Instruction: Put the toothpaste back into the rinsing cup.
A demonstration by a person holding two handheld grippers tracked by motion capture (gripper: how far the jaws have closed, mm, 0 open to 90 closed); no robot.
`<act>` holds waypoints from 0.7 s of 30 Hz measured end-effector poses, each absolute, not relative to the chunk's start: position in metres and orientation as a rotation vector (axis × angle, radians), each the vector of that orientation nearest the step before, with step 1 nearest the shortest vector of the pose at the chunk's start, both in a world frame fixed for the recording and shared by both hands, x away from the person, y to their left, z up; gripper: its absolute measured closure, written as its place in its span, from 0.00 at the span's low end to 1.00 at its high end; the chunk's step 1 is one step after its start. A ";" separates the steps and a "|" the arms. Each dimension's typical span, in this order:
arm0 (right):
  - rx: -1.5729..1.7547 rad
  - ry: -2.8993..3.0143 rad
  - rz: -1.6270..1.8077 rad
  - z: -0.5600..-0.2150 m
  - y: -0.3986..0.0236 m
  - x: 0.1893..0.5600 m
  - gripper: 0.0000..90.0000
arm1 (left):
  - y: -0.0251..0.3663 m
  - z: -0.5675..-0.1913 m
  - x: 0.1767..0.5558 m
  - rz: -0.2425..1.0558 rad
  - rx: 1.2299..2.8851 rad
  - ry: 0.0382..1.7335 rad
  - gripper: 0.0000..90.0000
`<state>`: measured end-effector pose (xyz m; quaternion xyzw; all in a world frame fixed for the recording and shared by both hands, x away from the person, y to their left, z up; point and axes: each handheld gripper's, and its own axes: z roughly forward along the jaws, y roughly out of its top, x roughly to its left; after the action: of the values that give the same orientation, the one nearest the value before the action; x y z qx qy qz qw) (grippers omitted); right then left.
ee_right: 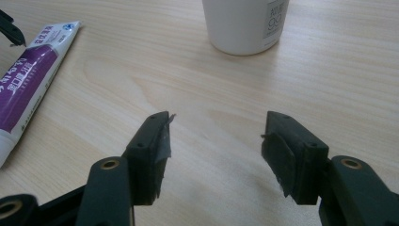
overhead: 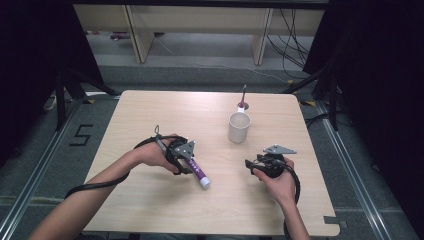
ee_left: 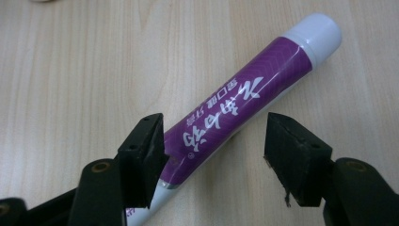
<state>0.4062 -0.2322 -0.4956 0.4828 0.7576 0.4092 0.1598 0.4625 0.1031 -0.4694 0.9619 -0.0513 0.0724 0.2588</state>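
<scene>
So my left gripper (ee_left: 214, 141) is down over the toothpaste tube (ee_left: 240, 106) lying flat on the table (overhead: 150, 115), jaws wide with the tube between them but not squeezed yet. My right gripper (ee_right: 216, 141) just hangs spread with nothing in it, near the white cup (ee_right: 244, 23). Basically nothing's picked up, so the grab and whatever comes after are still left, I'd say.

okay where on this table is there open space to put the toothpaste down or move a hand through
The table has bare wood along its far left, from the far edge down to the left gripper, and along the near edge between the forearms. The strip between the toothpaste tube and the right gripper is also free. It is more crowded at far right, around the white cup and toothbrush.
</scene>
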 end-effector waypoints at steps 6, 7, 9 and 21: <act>1.375 2.166 1.170 -0.496 -0.233 0.406 0.47 | 0.099 -0.471 0.467 0.180 2.648 -0.188 0.43; 1.373 2.163 1.155 -0.495 -0.233 0.406 0.47 | 0.098 -0.471 0.467 0.173 2.654 -0.190 0.43; 1.372 2.159 1.153 -0.494 -0.234 0.406 0.47 | 0.096 -0.471 0.468 0.164 2.659 -0.184 0.43; 1.373 2.165 1.164 -0.495 -0.233 0.406 0.47 | 0.087 -0.470 0.474 0.152 2.708 -0.281 0.43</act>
<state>0.4061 -0.2330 -0.4950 0.4812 0.7587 0.4079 0.1624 0.4745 0.0870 -0.4700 0.9719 -0.1007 0.0545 0.2058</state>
